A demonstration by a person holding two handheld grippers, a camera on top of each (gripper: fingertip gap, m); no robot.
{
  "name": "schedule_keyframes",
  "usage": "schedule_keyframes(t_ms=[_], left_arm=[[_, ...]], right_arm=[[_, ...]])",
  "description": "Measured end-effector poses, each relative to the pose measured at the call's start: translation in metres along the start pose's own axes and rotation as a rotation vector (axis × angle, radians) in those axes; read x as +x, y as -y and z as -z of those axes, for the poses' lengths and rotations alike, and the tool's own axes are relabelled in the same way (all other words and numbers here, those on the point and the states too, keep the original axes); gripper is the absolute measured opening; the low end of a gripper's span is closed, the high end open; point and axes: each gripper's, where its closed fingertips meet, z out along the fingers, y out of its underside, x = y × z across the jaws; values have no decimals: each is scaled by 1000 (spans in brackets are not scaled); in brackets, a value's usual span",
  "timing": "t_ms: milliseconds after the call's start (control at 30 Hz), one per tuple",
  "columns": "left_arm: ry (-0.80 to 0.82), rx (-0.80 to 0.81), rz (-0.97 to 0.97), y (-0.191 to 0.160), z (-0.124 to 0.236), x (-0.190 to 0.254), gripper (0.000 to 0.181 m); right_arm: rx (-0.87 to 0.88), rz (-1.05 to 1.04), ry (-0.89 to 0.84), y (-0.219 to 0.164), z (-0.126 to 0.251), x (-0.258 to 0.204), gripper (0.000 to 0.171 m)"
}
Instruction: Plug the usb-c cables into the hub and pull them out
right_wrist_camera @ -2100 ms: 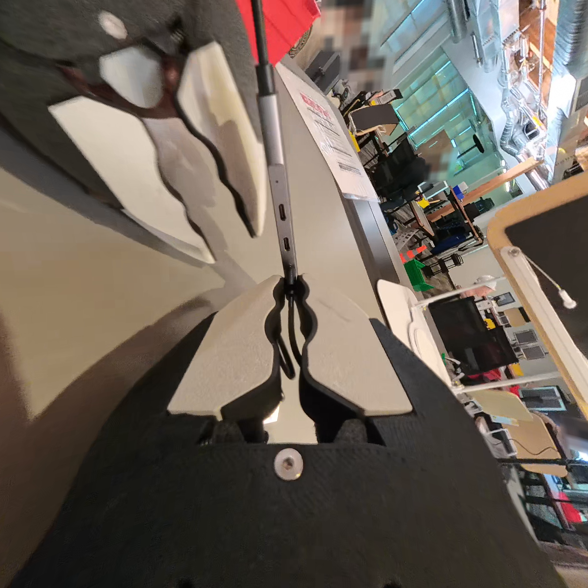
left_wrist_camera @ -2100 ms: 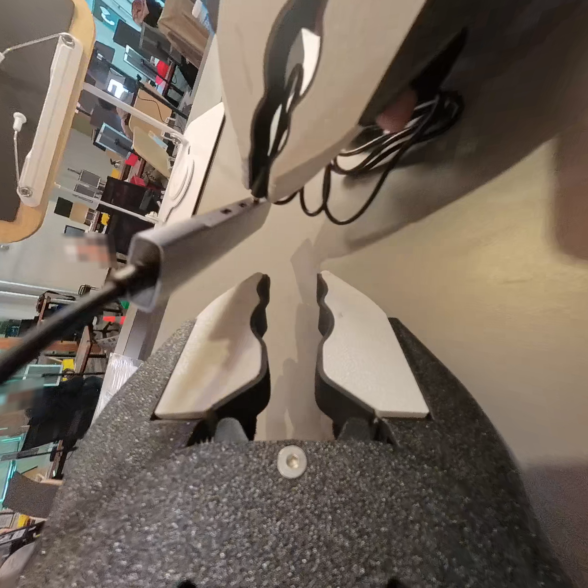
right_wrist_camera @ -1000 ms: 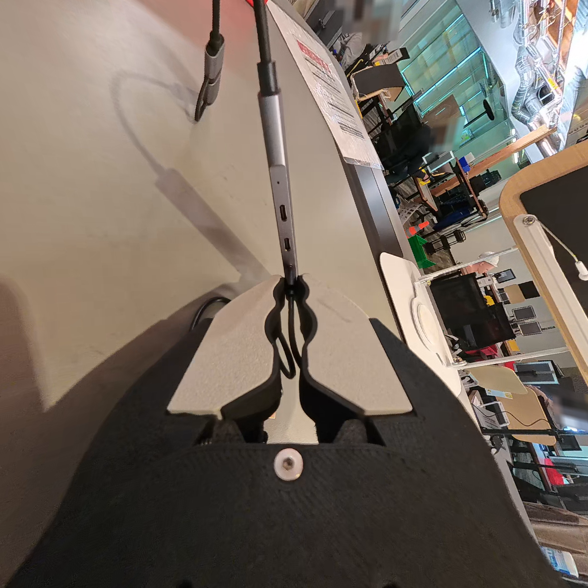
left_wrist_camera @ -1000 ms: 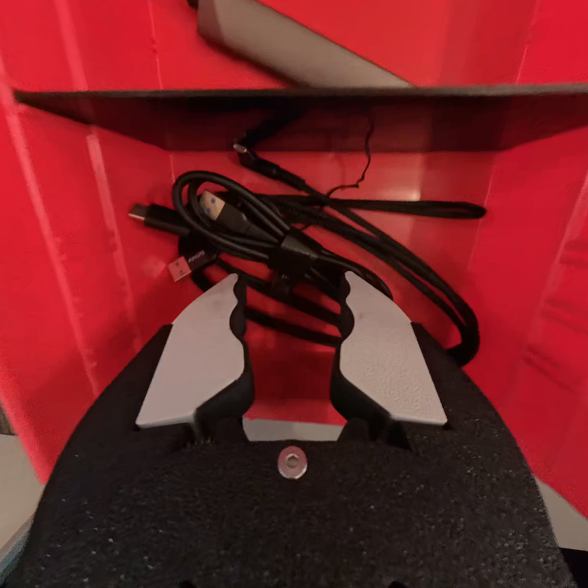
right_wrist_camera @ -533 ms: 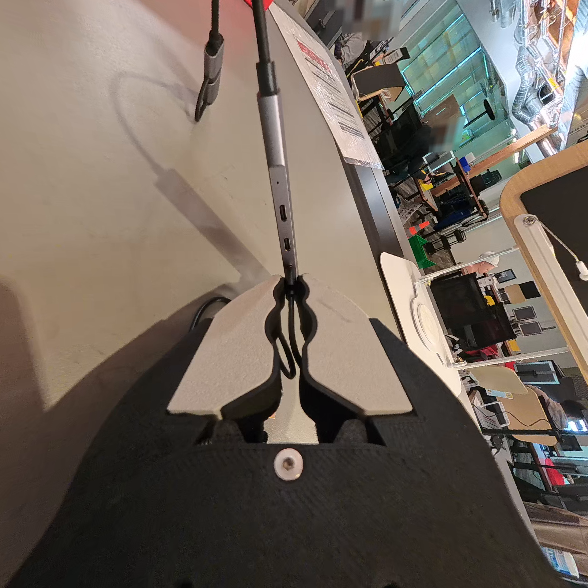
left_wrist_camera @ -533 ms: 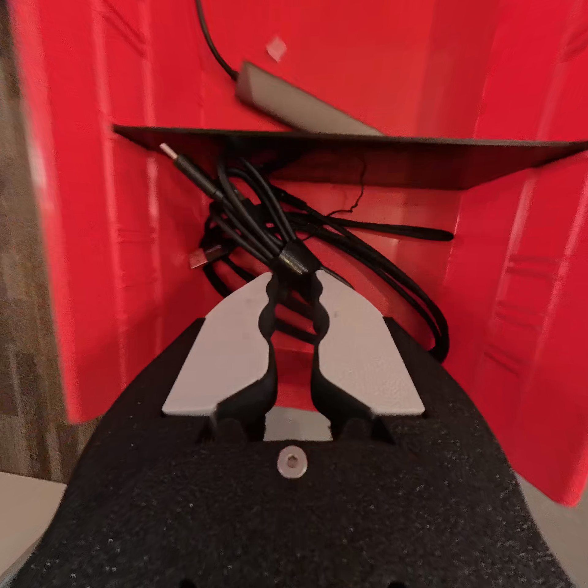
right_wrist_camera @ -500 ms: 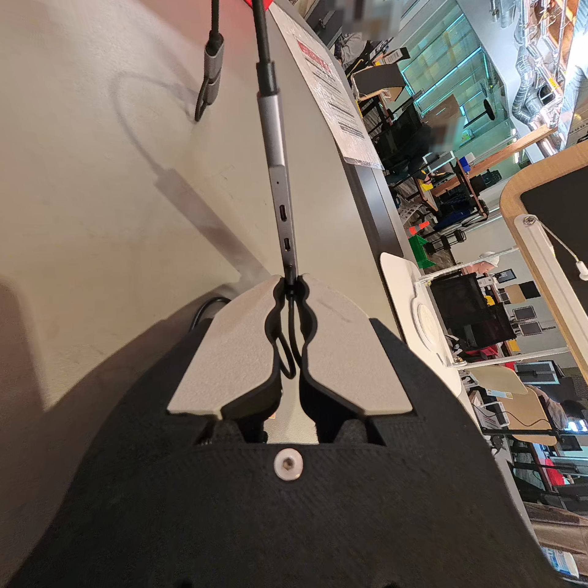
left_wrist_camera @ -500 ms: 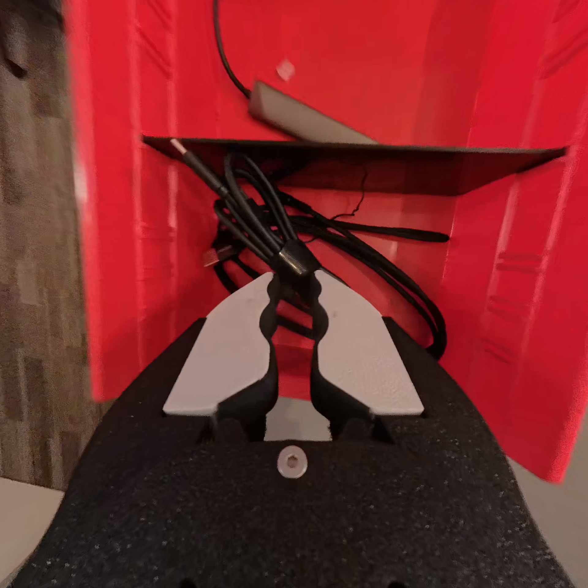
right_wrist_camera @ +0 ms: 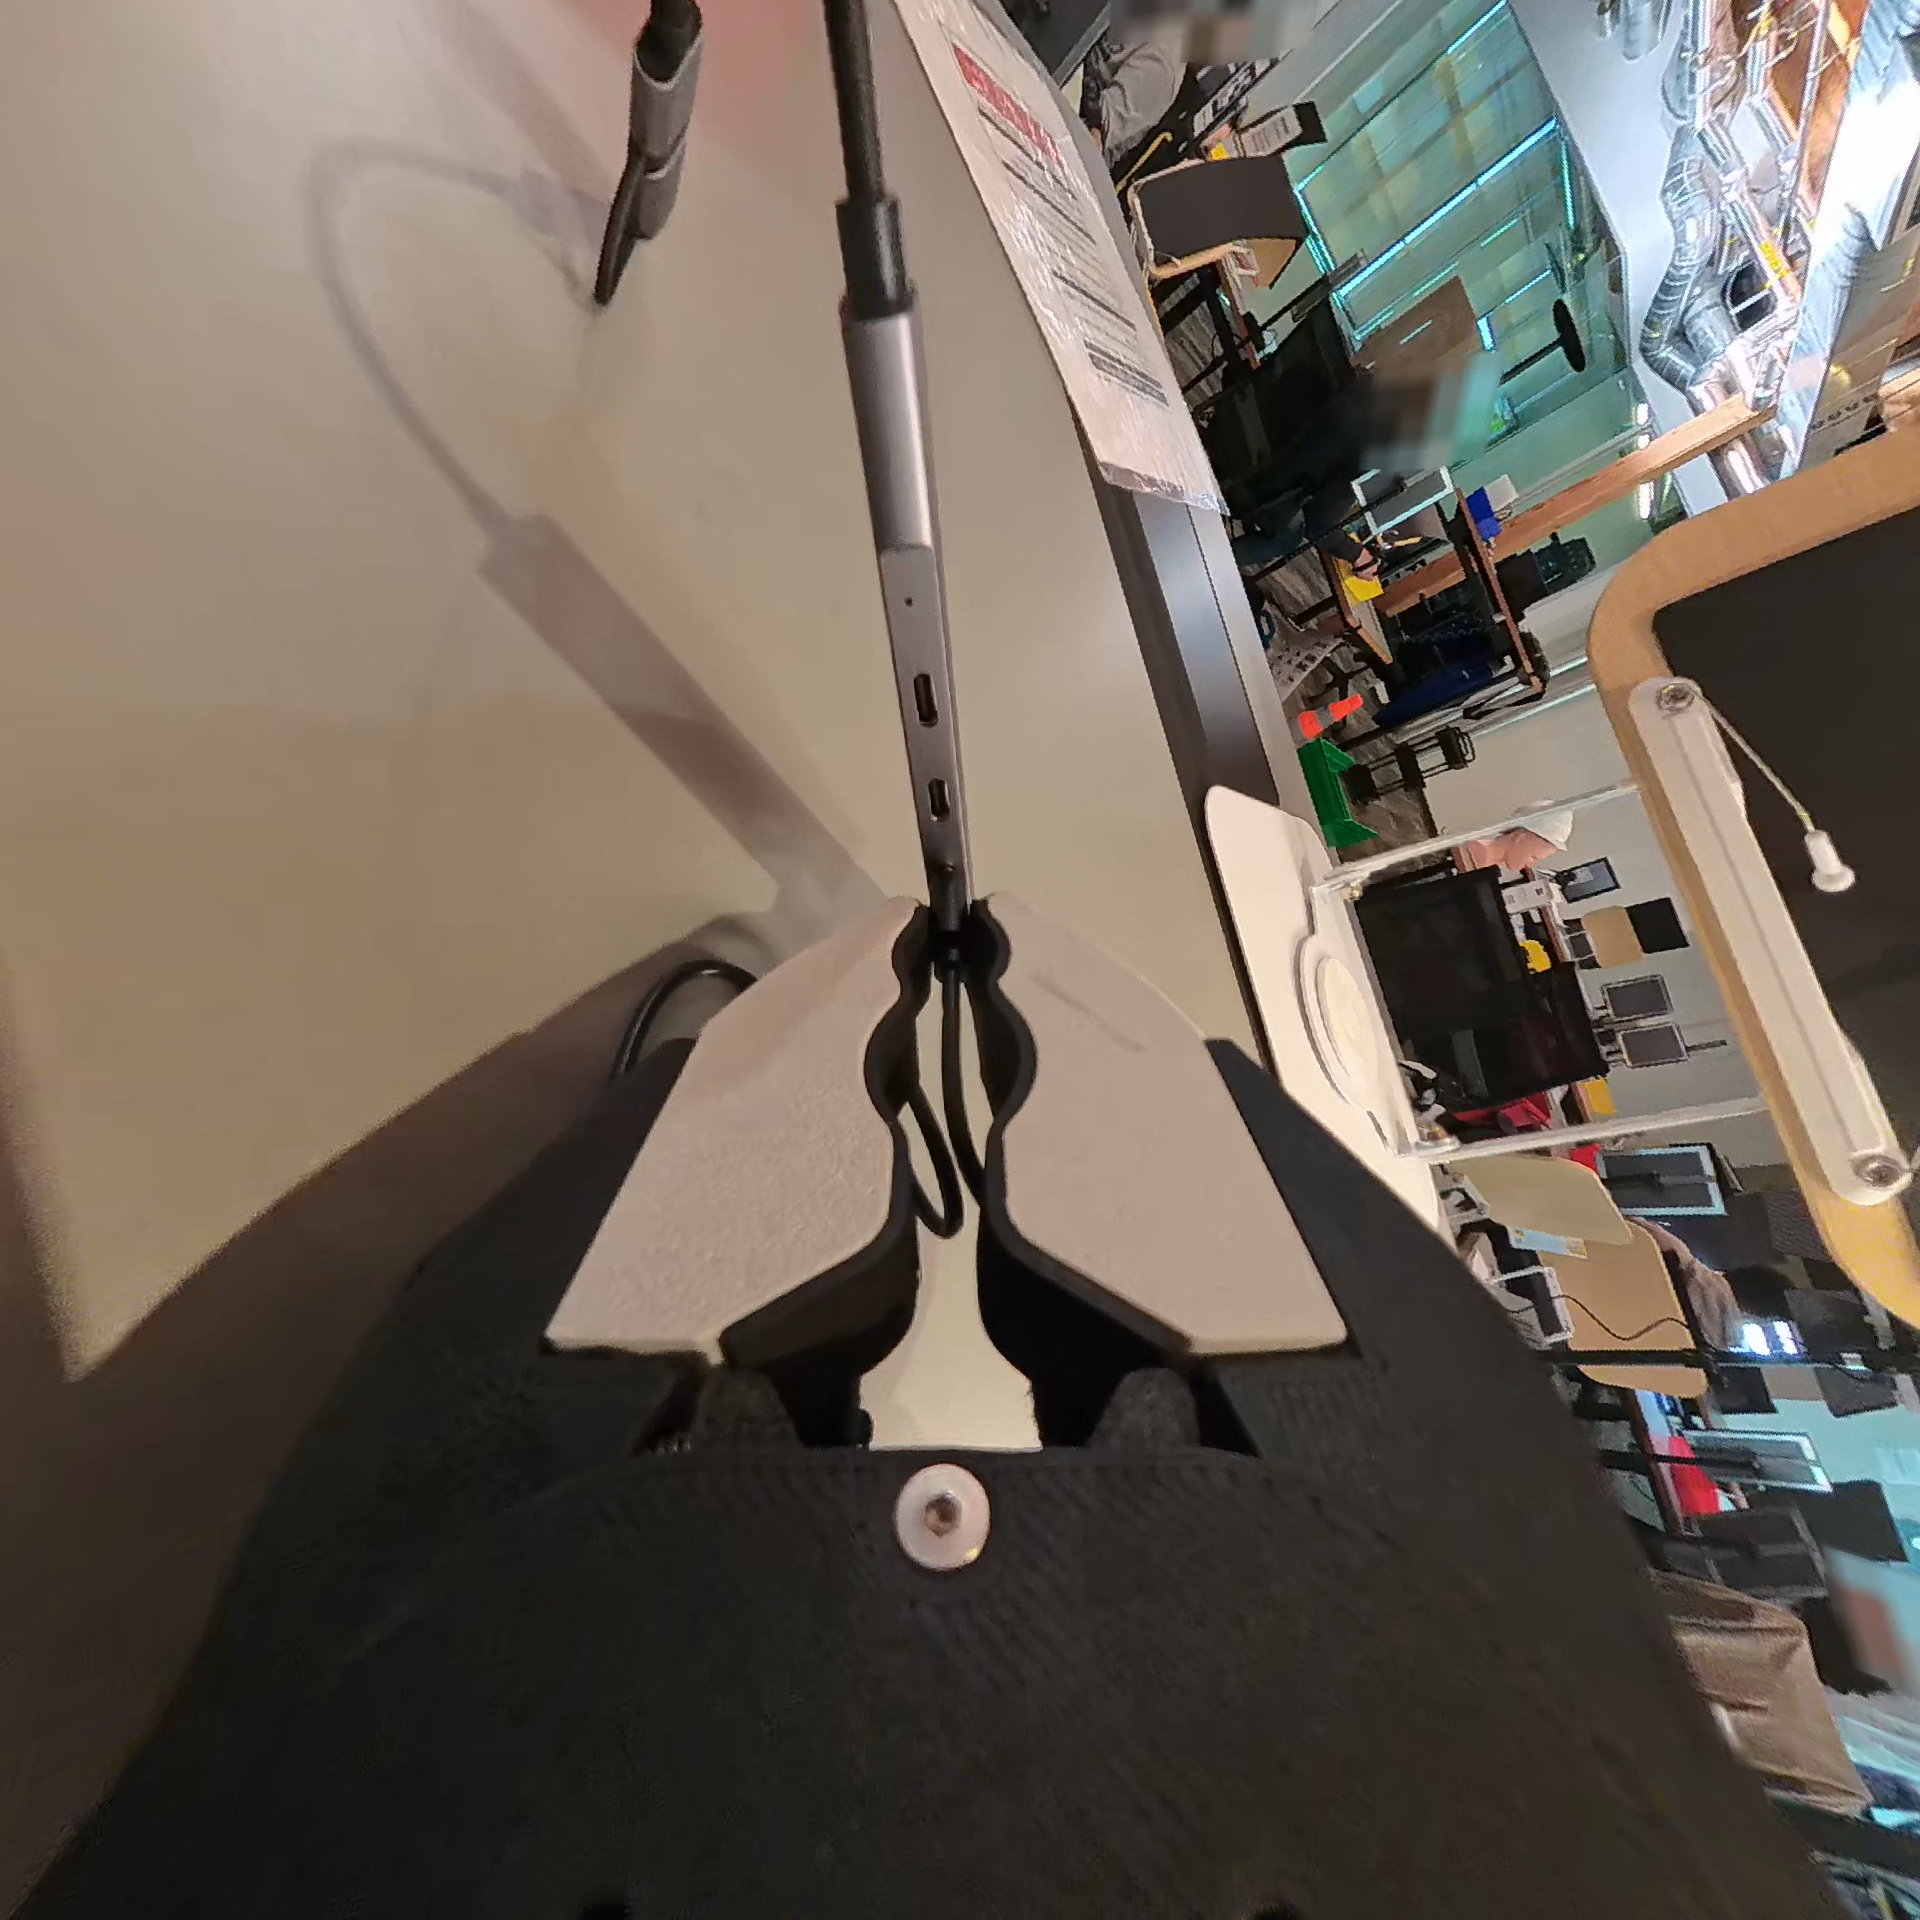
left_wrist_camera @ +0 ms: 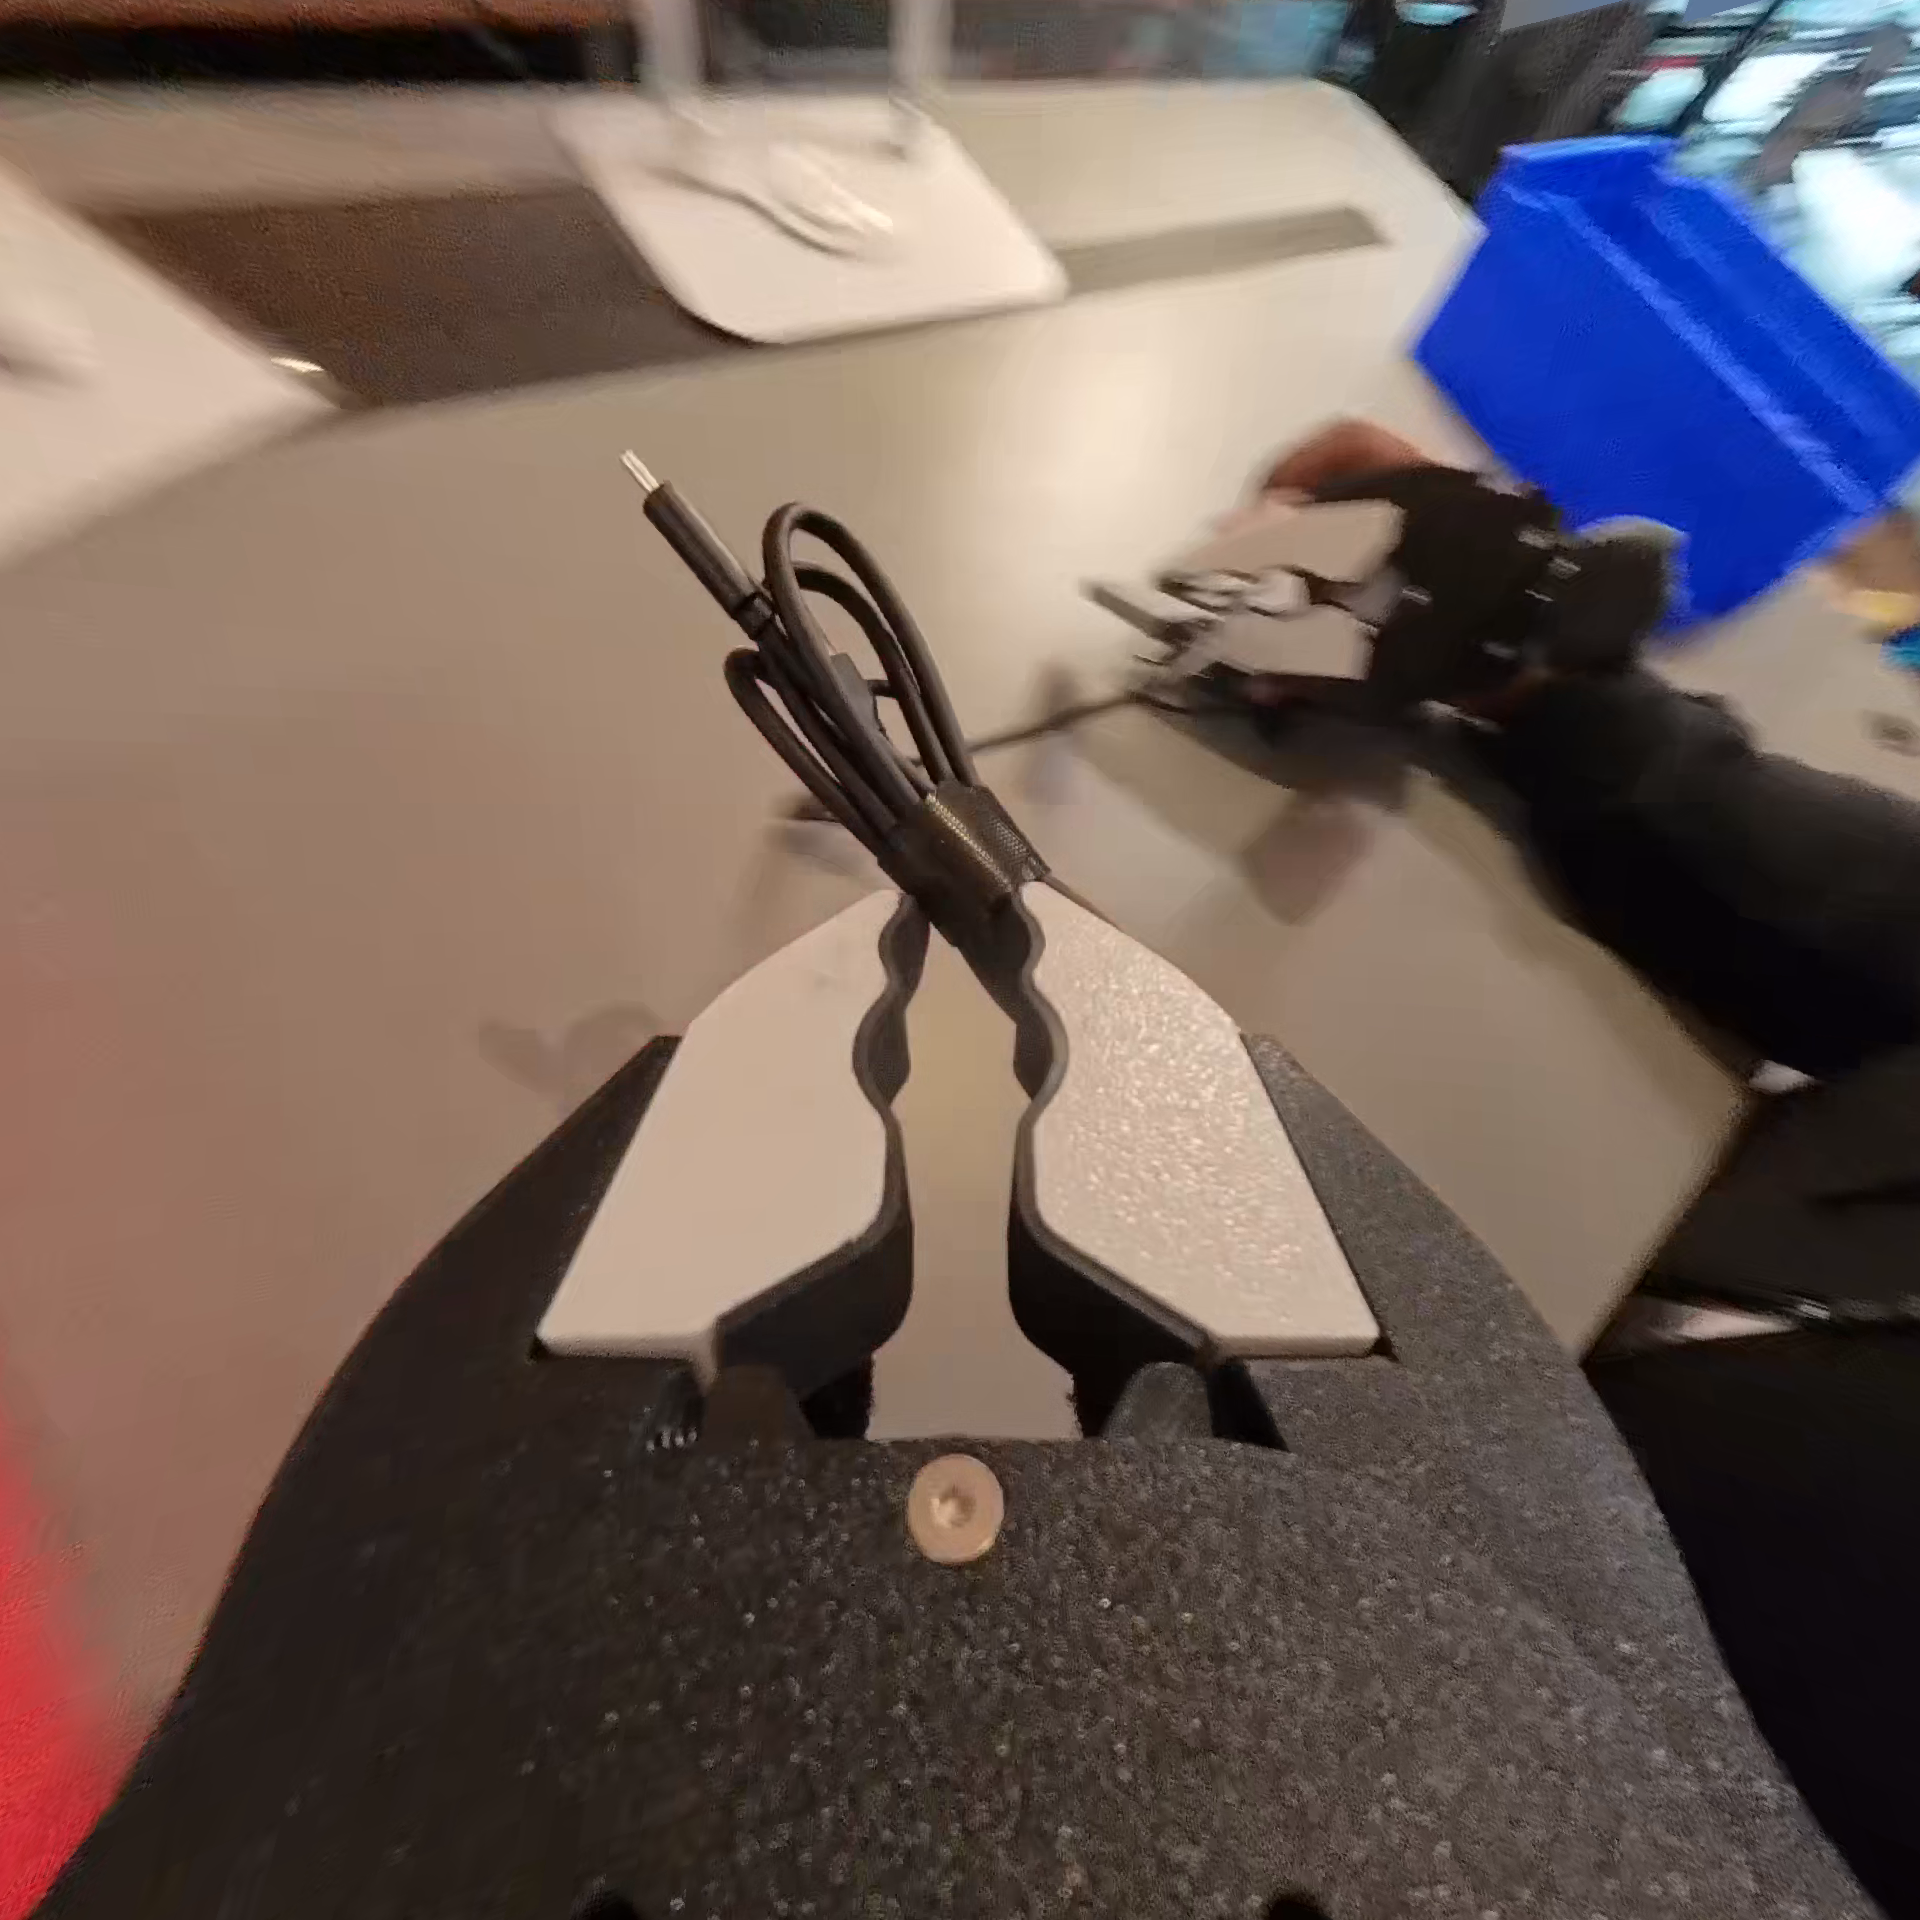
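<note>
My left gripper [left_wrist_camera: 966, 914] is shut on the strap [left_wrist_camera: 971, 847] of a coiled black usb-c cable [left_wrist_camera: 831, 675] and holds it above the beige table [left_wrist_camera: 364, 675]. Its plug [left_wrist_camera: 665, 509] points up and away. My right gripper [right_wrist_camera: 951, 914] is shut on the near end of the slim grey hub [right_wrist_camera: 909, 582], held edge-on with its side ports showing. The hub's own black cable [right_wrist_camera: 857, 114] runs off the top of the view. A thin black cable loop [right_wrist_camera: 940, 1132] hangs between the right fingers. The right gripper also shows, blurred, far right in the left wrist view [left_wrist_camera: 1475, 592].
A blue bin [left_wrist_camera: 1662, 343] stands at the back right and a white pad [left_wrist_camera: 810, 229] at the back. A red blur [left_wrist_camera: 31, 1558] lies at the lower left. A grey connector [right_wrist_camera: 660, 177] and a paper sign [right_wrist_camera: 1060, 260] sit by the table edge. Some 25 cm of space lies between my two pairs of fingers.
My left gripper closed on the cable bundle inside the red bin, lifted it out and swung it over the table. The right gripper and hub have stayed put.
</note>
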Motion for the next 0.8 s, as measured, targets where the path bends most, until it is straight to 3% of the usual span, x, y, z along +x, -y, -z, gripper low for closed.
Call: schedule_keyframes(t_ms=[33, 133, 267, 800], left_arm=[[-104, -24, 28, -15, -28, 25, 16], [-283, -84, 126, -55, -94, 76, 15], [-338, -99, 180, -71, -130, 104, 13], [-299, -82, 122, -85, -121, 107, 7]], right_arm=[[-5, 7, -3, -2, 2, 1, 6], [-33, 16, -5, -10, 8, 3, 6], [-55, -13, 4, -24, 16, 8, 7], [-153, -26, 9, -46, 15, 11, 11]])
